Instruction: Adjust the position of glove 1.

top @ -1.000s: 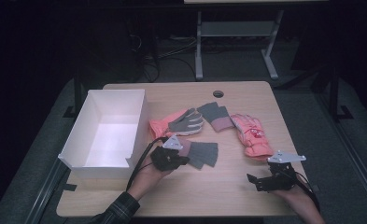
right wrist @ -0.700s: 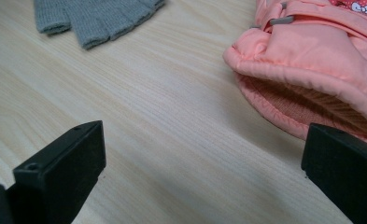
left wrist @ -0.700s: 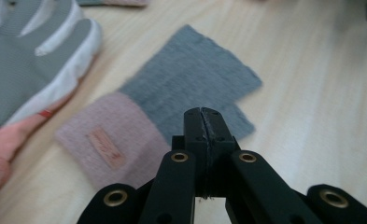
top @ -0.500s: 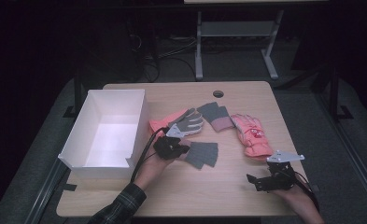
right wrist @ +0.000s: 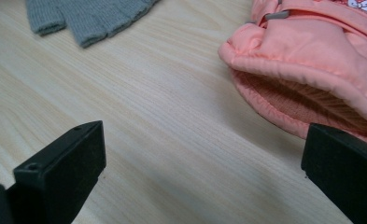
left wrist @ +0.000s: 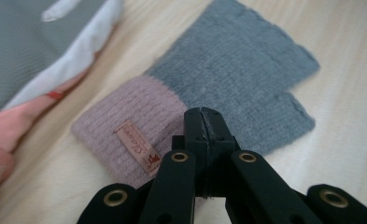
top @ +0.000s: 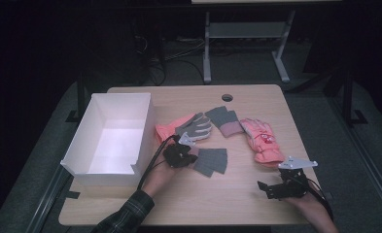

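Observation:
A grey knit glove with a dusty-pink cuff (top: 212,160) (left wrist: 228,65) lies flat at the table's middle. My left gripper (top: 181,154) (left wrist: 202,112) is shut, its tips over the line where the cuff meets the grey knit; I cannot tell whether any fabric is pinched. A salmon ski glove with a grey palm (top: 186,127) (left wrist: 27,42) lies just beyond it. A second grey knit glove (top: 223,119) (right wrist: 88,18) and a salmon ski glove (top: 261,140) (right wrist: 312,60) lie to the right. My right gripper (top: 269,190) (right wrist: 204,154) rests near the front edge, wide open and empty, facing that glove's cuff.
A white open box (top: 142,131) stands at the table's left, close beside my left hand. A cable hole (top: 227,97) sits near the far edge. A metal table frame (top: 242,34) stands on the dark floor behind.
My left hand has moved slightly forward and right, bringing the shut gripper onto the knit glove's cuff. The right gripper has stayed in place.

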The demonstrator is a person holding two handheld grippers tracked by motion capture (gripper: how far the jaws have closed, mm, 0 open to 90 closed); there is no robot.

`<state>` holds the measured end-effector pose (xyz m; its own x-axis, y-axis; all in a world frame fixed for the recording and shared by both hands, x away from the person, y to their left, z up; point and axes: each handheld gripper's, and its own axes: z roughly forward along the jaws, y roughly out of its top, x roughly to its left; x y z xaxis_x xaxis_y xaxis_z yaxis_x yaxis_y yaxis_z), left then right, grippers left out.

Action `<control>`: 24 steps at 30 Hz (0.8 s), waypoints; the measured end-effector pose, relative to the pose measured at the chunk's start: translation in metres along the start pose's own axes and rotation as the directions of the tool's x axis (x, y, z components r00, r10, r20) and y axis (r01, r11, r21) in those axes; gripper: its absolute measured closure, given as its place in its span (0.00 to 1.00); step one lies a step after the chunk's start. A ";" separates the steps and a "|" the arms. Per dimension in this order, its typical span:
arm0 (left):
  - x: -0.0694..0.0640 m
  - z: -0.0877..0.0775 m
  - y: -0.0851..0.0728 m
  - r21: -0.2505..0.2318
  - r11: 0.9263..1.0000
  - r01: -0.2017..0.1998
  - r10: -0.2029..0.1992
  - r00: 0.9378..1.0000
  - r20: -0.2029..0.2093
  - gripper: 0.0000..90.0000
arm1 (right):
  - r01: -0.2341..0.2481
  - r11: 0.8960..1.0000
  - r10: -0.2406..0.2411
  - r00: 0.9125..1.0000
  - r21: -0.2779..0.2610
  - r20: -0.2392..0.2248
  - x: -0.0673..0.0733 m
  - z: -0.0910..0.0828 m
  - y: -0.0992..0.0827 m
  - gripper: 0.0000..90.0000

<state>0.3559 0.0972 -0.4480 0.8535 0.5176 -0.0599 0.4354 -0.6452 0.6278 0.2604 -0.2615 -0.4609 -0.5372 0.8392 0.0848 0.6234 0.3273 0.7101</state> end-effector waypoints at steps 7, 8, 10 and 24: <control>-0.020 0.004 0.002 0.007 1.000 -0.024 0.023 0.996 0.091 1.00 | -0.002 1.000 0.002 1.000 -0.004 0.008 -0.003 -0.003 -0.001 0.00; -0.023 0.005 0.003 0.019 0.999 -0.042 0.040 0.994 0.097 1.00 | -0.002 1.000 0.002 1.000 -0.004 0.010 -0.002 -0.003 -0.001 0.00; -0.032 0.009 0.003 0.022 0.999 -0.046 0.043 0.992 0.121 1.00 | -0.004 1.000 0.004 1.000 -0.005 0.009 -0.002 -0.003 -0.001 0.00; -0.007 -0.006 0.017 -0.035 0.999 -0.030 0.031 0.999 0.041 1.00 | 0.001 1.000 -0.001 1.000 0.009 0.010 -0.002 -0.002 -0.002 0.00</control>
<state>0.3556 0.0857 -0.4323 0.8779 0.4734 -0.0722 0.3993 -0.6405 0.6560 0.2597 -0.2647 -0.4610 -0.5322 0.8431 0.0768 0.6277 0.3322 0.7040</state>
